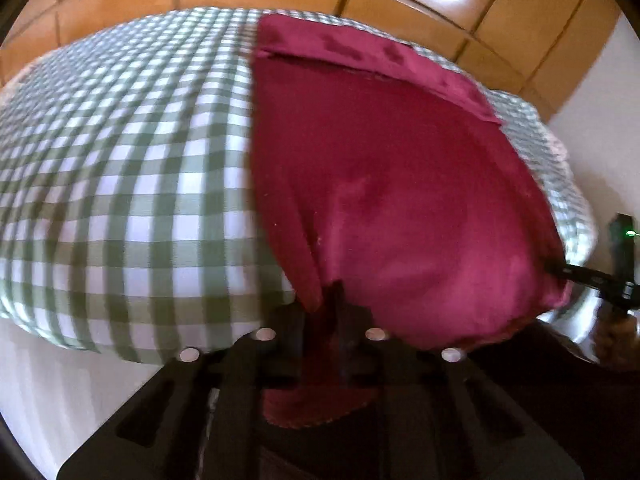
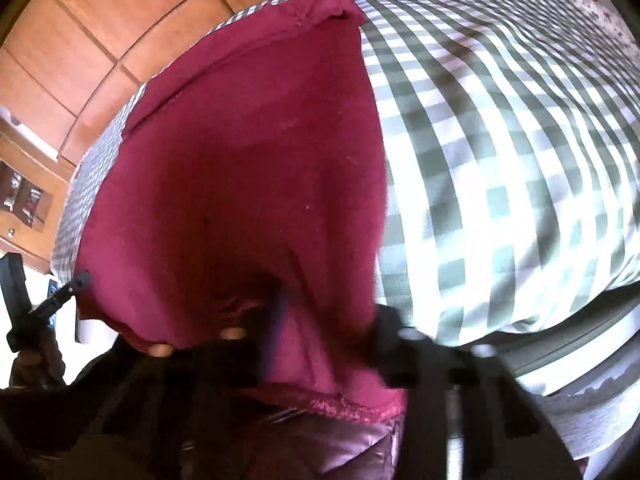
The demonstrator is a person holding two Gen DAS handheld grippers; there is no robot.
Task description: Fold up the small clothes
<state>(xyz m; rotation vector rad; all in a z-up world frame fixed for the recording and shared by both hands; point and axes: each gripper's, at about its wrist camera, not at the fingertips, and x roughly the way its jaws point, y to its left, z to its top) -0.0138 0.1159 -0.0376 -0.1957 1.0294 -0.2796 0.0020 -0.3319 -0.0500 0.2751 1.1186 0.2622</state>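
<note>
Burgundy garment is pinched at its near hem by left gripper and right gripper at six o'clock; folding over the checked cloth is judged barely begun.

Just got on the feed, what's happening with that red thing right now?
A person is folding a dark red garment spread on a green-and-white checked cloth. Each hand-held gripper is shut on the garment's near edge: the left gripper on one corner, the right gripper on the other. The far edge lies flat; no fold is made yet.
</note>
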